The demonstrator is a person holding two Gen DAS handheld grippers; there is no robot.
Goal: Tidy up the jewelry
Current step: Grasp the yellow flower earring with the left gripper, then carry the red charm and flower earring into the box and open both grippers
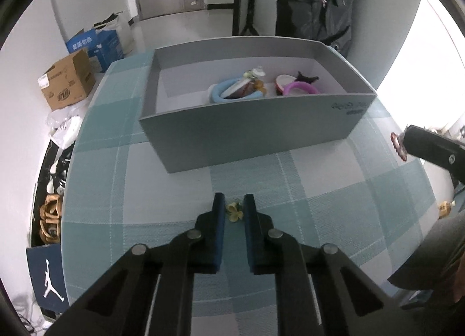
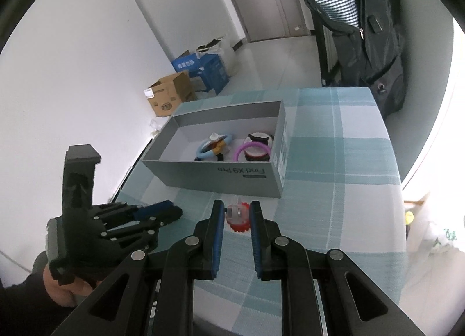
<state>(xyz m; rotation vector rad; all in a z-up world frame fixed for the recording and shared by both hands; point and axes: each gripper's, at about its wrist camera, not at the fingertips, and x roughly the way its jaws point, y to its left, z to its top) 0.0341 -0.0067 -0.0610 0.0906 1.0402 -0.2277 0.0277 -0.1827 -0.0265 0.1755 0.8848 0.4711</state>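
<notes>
Currently mid-transfer, by my read: both grippers loaded, both pieces due for the grey box (image 2: 232, 173). Left gripper (image 1: 234, 209) is clamped on a small yellow flower piece (image 1: 234, 211), which sits between its pads, low over the checked worktop (image 1: 319, 190), with the box straight ahead of its fingertips. Right gripper (image 2: 237, 215) is clamped on a red-rimmed round piece (image 2: 239, 217), held above the worktop with the box's near wall just beyond its tips. Blue ring (image 2: 213, 147) and purple ring (image 2: 252, 148) already lie inside. Next move calls for carrying each piece over the near wall, then parting the pads. Hard to tell: what either piece actually is, and whether the flower has cleared the cloth.
</notes>
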